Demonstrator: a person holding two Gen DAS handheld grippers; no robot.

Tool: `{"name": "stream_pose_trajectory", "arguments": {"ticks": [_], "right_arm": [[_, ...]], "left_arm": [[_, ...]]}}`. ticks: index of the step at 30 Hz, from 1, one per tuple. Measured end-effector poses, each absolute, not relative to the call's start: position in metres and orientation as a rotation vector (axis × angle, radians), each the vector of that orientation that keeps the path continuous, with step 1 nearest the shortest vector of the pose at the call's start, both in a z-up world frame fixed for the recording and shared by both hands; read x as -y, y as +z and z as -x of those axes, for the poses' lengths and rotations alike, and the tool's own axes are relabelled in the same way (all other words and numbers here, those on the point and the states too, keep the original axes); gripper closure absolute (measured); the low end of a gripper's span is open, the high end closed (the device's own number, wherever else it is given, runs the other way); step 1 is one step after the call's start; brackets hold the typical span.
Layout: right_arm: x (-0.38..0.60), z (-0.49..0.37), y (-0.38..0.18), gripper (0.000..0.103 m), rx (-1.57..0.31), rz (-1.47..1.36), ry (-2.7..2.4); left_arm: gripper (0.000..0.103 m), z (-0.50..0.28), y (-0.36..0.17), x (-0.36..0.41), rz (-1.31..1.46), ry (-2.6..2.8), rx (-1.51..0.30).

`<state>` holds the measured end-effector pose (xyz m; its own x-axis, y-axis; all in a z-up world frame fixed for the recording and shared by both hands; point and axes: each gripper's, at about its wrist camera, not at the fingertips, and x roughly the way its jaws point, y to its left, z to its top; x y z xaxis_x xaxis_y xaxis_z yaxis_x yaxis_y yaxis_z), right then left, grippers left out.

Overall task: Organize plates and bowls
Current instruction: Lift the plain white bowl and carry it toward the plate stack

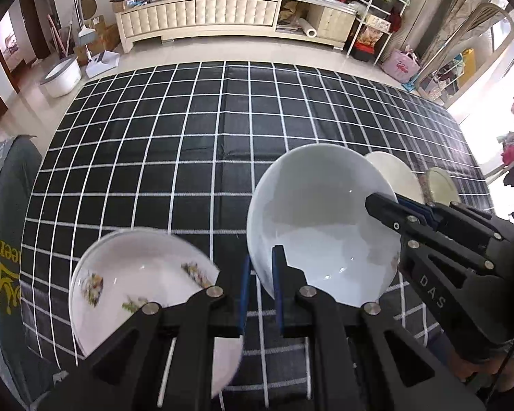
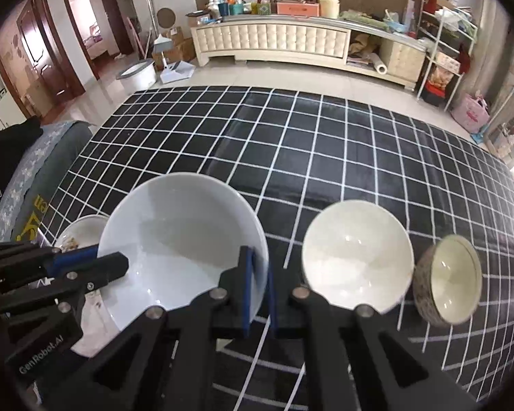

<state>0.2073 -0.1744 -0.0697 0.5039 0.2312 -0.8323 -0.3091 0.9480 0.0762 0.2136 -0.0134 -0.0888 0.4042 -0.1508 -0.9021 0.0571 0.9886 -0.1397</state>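
Both tongs (image 1: 260, 274) (image 2: 258, 274) on white bowl's (image 1: 311, 212) rim

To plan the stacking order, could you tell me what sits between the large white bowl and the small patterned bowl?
A cream bowl sits between the large white bowl and the small patterned bowl, in the right wrist view.

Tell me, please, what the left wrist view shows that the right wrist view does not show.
Only the left wrist view shows the flower-patterned bowl almost whole; the right wrist view catches just a sliver of it, behind the left tool.

Only the right wrist view shows the cream bowl and the small speckled bowl fully; the left wrist view sees only their edges.

Both show the large white bowl, gripped at opposite rims by the left tool and the right tool, above the black checked tablecloth.
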Motion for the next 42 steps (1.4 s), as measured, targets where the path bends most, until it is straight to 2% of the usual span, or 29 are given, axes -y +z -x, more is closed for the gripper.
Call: {"name": "stream_pose_trajectory", "arguments": {"ticks": [6,15,29,34,36,42], "right_arm": [[0.178,-0.181,-0.065,0.093,-0.999,0.048,0.313],[0.179,-0.153,-0.087,0.093,-1.047,0.028,0.299],[0.185,-0.143,-0.127,0.093,-1.111,-0.025,0.287],[0.189,-0.145,-0.134,0.093,-1.128,-0.044,0.277],[0.191,-0.145,-0.134,0.093,-1.127,-0.049,0.283],[0.185,-0.145,-0.131,0.093,-1.121,-0.003,0.281]], "left_arm": [[0.094,-0.184,-0.085,0.012,0.072,-0.132,-1.143],[0.094,-0.151,-0.118,0.012,0.063,-0.120,-1.209],[0.094,-0.147,-0.153,0.021,0.063,-0.132,-1.264],[0.094,-0.149,-0.151,0.025,0.041,-0.137,-1.250],[0.100,-0.150,-0.148,0.028,0.055,-0.179,-1.233],[0.100,-0.151,-0.136,0.048,-0.012,-0.194,-1.191]]}}
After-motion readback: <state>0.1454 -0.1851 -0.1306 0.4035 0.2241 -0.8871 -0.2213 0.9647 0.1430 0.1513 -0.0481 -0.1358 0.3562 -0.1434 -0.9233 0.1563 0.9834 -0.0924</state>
